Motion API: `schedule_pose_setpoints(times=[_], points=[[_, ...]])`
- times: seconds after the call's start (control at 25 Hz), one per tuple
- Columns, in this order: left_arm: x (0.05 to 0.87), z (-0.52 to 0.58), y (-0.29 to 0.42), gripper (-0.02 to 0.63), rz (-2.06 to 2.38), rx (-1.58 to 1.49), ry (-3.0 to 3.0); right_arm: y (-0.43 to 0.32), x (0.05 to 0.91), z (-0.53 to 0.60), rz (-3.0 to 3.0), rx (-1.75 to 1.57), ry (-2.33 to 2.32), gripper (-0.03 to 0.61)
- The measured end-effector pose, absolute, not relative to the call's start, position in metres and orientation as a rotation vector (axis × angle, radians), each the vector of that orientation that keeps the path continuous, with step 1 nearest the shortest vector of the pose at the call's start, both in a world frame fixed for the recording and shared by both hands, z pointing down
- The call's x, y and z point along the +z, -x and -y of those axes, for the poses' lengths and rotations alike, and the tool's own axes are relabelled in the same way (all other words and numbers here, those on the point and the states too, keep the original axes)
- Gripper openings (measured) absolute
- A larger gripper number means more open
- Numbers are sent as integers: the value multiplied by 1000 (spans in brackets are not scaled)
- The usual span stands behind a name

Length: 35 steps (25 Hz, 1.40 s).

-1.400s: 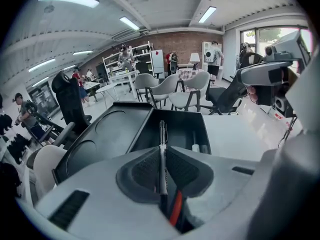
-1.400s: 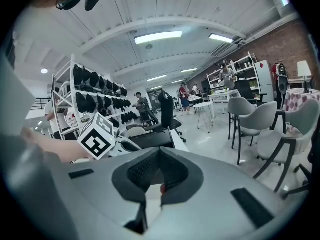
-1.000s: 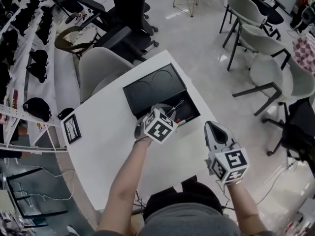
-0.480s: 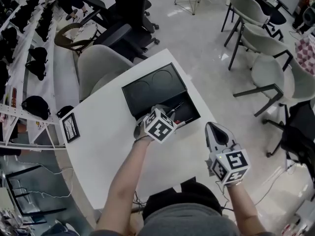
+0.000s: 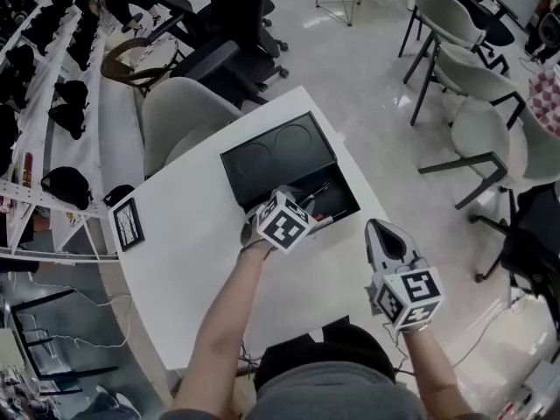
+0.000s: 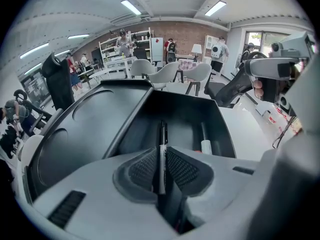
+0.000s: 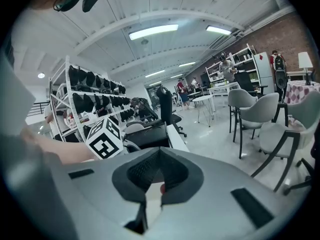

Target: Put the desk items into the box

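Note:
A black box [image 5: 344, 201] stands open on the white table [image 5: 192, 261], its lid [image 5: 271, 160] laid back beside the tray. My left gripper [image 5: 299, 202] hangs over the tray, tilted down, shut on a slim black and silver pen [image 6: 162, 134] whose tip points into the compartment [image 6: 185, 129]. A white marker with a red end [image 6: 206, 145] lies inside the tray. My right gripper [image 5: 379, 227] hovers off the table's right edge, apart from the box. Its jaws are shut on a small white item with a red spot [image 7: 152, 196], mostly hidden between the pads.
A small framed card [image 5: 129, 225] stands at the table's left edge. A grey chair [image 5: 179, 116] is tucked in behind the table and more chairs [image 5: 490, 138] stand to the right. Shelves of black gear [image 5: 52, 103] line the left side.

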State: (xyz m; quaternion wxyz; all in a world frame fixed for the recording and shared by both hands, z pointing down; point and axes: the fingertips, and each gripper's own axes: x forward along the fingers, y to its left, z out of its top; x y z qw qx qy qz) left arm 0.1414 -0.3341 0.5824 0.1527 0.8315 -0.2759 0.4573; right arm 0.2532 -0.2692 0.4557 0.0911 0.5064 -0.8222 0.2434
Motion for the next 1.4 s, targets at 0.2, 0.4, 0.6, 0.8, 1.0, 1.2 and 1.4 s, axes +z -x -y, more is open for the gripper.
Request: schedule_pose_setpoints(times=[0.2, 0.4, 0.6, 0.8, 1.0, 1.2, 1.4], points=[[575, 334, -142, 69, 815, 1291, -2403, -252, 457, 267, 2447, 721, -1497, 3], [555, 331, -145, 67, 851, 1233, -2437, -251, 451, 270, 2460, 699, -1498, 3], [527, 329, -139, 66, 934, 1123, -2466, -249, 444, 270, 2475, 679, -1501, 3], [501, 326, -122, 52, 1071, 1002, -2485, -247, 437, 269, 2487, 648, -1508, 3], [474, 316, -98, 40, 1210, 897, -2481, -240, 427, 265, 2504, 609, -1511, 3], [460, 299, -75, 25, 1307, 788, -2452, -231, 421, 258, 2521, 595, -1504, 3], [451, 282, -49, 8, 1414, 707, -2411, -216, 414, 251, 2543, 564, -1469, 3]])
